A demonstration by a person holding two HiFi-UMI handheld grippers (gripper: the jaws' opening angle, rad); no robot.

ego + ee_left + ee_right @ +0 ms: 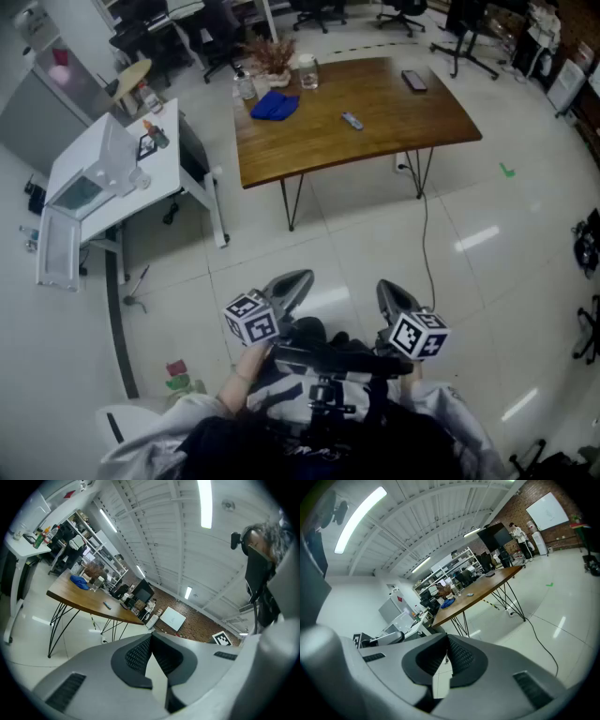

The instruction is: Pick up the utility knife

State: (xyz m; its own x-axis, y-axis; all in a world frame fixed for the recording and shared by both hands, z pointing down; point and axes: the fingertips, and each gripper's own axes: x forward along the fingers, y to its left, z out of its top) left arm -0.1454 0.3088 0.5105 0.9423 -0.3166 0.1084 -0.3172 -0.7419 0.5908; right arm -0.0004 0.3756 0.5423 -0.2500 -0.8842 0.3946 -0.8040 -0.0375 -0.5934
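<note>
A small grey utility knife (352,121) lies near the middle of the wooden table (394,127), far ahead of me across the floor. It shows as a small sliver in the left gripper view (107,605) and the right gripper view (469,594). My left gripper (298,279) and right gripper (386,289) are held close to my body over the tiled floor, well short of the table. In each gripper view the jaws meet at the tips, left gripper (150,637) and right gripper (446,639), with nothing between them.
On the table lie a blue cloth (275,105), a glass jar (307,71), a dried plant (270,56) and a dark flat device (413,81). A white desk (112,178) stands at the left. A cable (427,244) runs over the floor from the table.
</note>
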